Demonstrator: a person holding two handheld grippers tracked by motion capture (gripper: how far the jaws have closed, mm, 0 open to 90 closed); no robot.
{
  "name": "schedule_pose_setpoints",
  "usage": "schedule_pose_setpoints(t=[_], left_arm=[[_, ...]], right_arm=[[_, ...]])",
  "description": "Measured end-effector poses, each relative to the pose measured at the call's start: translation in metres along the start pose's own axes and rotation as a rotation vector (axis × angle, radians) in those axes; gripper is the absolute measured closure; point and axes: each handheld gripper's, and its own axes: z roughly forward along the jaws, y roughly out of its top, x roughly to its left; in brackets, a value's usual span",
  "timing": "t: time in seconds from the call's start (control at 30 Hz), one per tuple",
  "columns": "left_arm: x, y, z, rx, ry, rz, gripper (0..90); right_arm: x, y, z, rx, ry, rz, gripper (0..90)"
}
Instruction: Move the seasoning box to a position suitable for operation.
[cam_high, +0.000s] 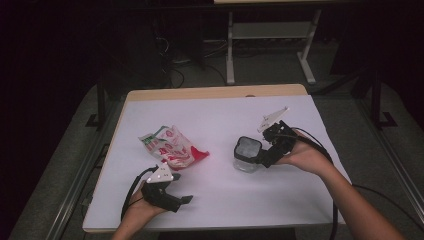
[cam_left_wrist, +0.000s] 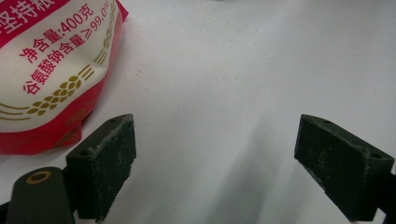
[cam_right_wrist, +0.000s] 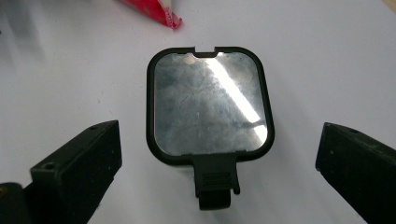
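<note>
- both black jaws of the right gripper (cam_right_wrist: 215, 186) stand wide apart in the right gripper view, with nothing between them yet; the container (cam_right_wrist: 210, 107) sits just ahead, centred in the gap.
- that container (cam_high: 247, 154) stands upright on the white table (cam_high: 225, 115), right of centre, close in front of the right gripper (cam_high: 265, 156) in the high view.
- its lid is a rounded square with a black rim, a clear shiny panel and a black latch tab (cam_right_wrist: 215, 179) facing the gripper; the body below looks like clear hard plastic.
- judged from that, it should be stiff and fairly light, but smooth and slippery at the walls; a hard squeeze could crack or pop it out.
- best hold seems to be across the two opposite sides of the black rim, jaws level, clear of the latch tab.
- the left gripper (cam_left_wrist: 215, 154) is also wide open and holds nothing; it hovers low over bare table near the front left.
- a red and white bag (cam_high: 170, 146) lies slumped left of centre, just beside the left gripper's one jaw; it looks soft and crinkly, best pinched at a flat edge.
</note>
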Motion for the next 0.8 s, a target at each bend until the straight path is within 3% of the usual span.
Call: schedule_pose_setpoints(t=[0.4,0.67,0.8], left_arm=[[-0.001,0.000,0.001,0.009,-0.006,0.003,12.3],[-0.003,0.000,0.002,0.012,-0.014,0.004,12.2],[-0.003,0.000,0.003,0.015,-0.017,0.010,12.3]], right_arm=[[-0.002,0.022,0.023,0.069,0.042,-0.040,0.0],[-0.002,0.031,0.046,0.149,0.054,-0.083,0.1],[-0.003,0.033,0.054,0.194,0.059,-0.078,0.2]])
